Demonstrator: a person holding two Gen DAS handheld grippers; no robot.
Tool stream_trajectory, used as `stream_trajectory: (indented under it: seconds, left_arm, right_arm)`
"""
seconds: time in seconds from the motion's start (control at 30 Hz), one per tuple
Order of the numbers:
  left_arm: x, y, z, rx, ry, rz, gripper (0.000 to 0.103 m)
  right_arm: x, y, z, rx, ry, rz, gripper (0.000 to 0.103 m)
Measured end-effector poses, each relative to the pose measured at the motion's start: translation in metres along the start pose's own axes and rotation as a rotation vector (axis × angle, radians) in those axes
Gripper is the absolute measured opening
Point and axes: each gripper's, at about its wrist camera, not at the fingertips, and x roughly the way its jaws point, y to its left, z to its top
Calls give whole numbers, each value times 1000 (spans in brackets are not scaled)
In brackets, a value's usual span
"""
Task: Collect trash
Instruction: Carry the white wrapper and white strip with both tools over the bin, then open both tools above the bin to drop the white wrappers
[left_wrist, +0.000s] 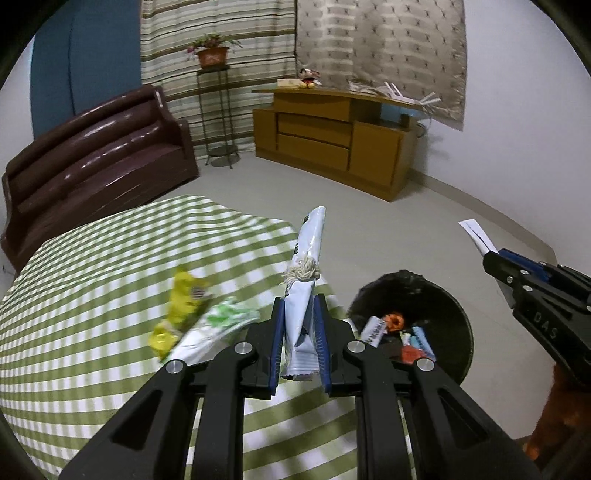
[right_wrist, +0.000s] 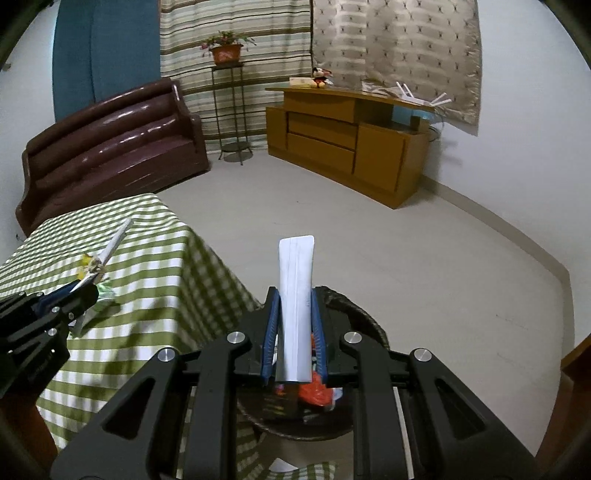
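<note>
My left gripper (left_wrist: 300, 306) is shut on a long pale-blue wrapper (left_wrist: 308, 258) with a tuft of string on it, held above the edge of the green-checked table (left_wrist: 92, 295). A yellow wrapper (left_wrist: 183, 295) and a green-white wrapper (left_wrist: 218, 325) lie on the table to its left. My right gripper (right_wrist: 294, 299) is shut on a folded white paper strip (right_wrist: 295, 295) above the dark round trash bin (right_wrist: 369, 317). The bin (left_wrist: 443, 306) holds several wrappers. The right gripper also shows in the left wrist view (left_wrist: 491, 254), beyond the bin.
A brown sofa (left_wrist: 99, 155) stands behind the table. A wooden cabinet (left_wrist: 332, 136) stands along the far wall, and a plant stand (left_wrist: 218, 110) next to the curtains. Bare floor (right_wrist: 369, 221) lies between the table, the bin and the cabinet.
</note>
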Motion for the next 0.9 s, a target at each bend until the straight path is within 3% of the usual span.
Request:
stream_trajectory:
  seconds: [0.4,0.9]
  left_arm:
    - [34,-43,2,63,55,-25,17]
    - [66,-68,8,92,110,-8,18]
  right_arm:
    - [17,-34,-6,43,29,-17,18]
    - [43,-51,-9,85,61,-30,19]
